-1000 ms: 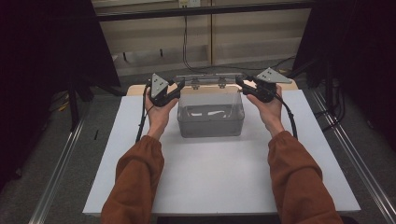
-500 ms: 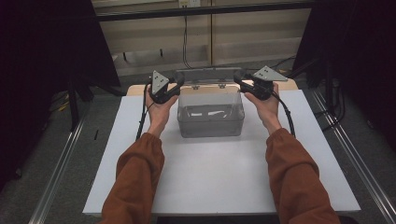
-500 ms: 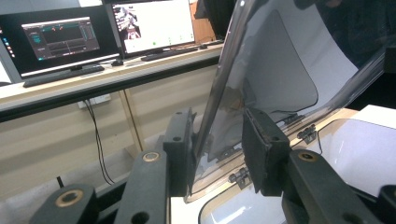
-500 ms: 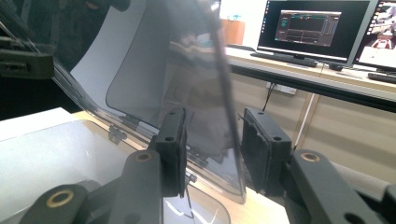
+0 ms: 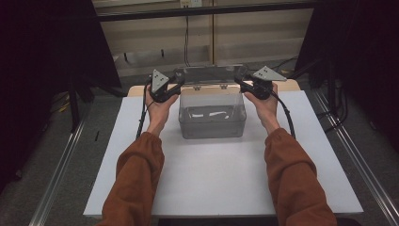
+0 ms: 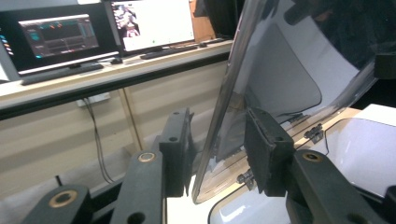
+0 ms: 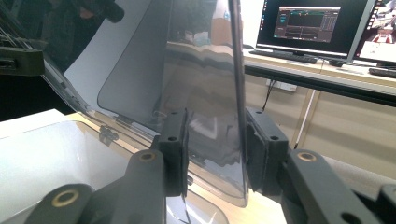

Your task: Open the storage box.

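Now the lid (image 5: 209, 75) stands a bit higher than it does a second ago. Both hands are a little higher and farther back too, and the lid swings with them. So it looks like the box (image 5: 211, 117) is being opened, and the job looks almost done, since the lid is nearly straight up.

The left gripper (image 5: 176, 86) pinches the left end of the lid. In the left gripper view the lid's edge sits right between the two black jaws, and both pads press on its rim. The right gripper (image 5: 240, 83) does the same at the right end. In the right gripper view its jaws squeeze the lid from both sides. Both are clenched on the lid, not let go.

The box is see-through plastic with round corners. It sits on the white table (image 5: 211, 188), near the far edge and between the two hands. The lid is see-through too and a bit shiny, so the room shows on it like in a mirror. It stays joined to the back of the box by small hinges (image 5: 197, 87). Inside the box lie some small white things (image 5: 209, 114), but they are too small to tell what they are.
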The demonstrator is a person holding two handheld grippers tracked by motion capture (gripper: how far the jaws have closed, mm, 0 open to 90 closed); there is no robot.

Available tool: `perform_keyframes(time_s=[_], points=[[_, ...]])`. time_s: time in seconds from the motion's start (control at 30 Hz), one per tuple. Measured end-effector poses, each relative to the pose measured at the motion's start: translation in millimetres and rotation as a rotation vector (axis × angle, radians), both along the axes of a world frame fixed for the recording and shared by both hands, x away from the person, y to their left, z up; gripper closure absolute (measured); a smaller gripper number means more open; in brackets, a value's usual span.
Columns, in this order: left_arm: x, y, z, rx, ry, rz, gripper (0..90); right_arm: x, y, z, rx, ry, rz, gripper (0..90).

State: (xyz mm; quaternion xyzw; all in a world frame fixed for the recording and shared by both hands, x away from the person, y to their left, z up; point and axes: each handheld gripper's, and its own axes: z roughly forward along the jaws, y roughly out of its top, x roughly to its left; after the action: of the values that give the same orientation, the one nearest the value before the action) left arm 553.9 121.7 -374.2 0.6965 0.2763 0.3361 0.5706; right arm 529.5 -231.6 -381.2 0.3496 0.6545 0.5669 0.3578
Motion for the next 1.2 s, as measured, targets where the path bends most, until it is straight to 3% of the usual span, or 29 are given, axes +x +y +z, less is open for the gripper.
perform_keyframes(time_s=[0.27, 0.47, 0.6, 0.67, 0.83, 1.13, 1.2], points=[[8.1, -1.4, -5.0, -0.007, 0.009, 0.009, 60.6, 4.7, 0.0, 1.8, 0.002, 0.000, -0.004, 63.4], [13.5, -4.4, -14.5, 0.026, 0.027, -0.001, 61.5, 8.3, -1.0, 3.8, 0.006, 0.021, -0.001, 63.7], [16.4, -7.3, -17.1, 0.020, 0.039, 0.001, 62.8, 11.2, -0.9, 5.4, -0.002, 0.019, -0.002, 64.0], [19.0, -7.0, -16.9, -0.015, 0.049, -0.002, 62.7, 12.5, -1.1, 5.1, 0.000, 0.017, -0.003, 64.0], [24.3, -10.3, -16.3, 0.005, 0.061, -0.002, 62.6, 18.6, -2.6, 5.2, 0.014, 0.032, -0.004, 64.9], [28.2, -9.9, -18.0, -0.053, 0.111, 0.000, 63.6, 25.0, -3.2, -7.5, 0.001, 0.071, -0.006, 65.5], [27.6, -10.7, -16.4, -0.036, 0.122, 0.007, 63.3, 26.0, -3.2, -9.1, 0.005, 0.071, -0.008, 65.5]])
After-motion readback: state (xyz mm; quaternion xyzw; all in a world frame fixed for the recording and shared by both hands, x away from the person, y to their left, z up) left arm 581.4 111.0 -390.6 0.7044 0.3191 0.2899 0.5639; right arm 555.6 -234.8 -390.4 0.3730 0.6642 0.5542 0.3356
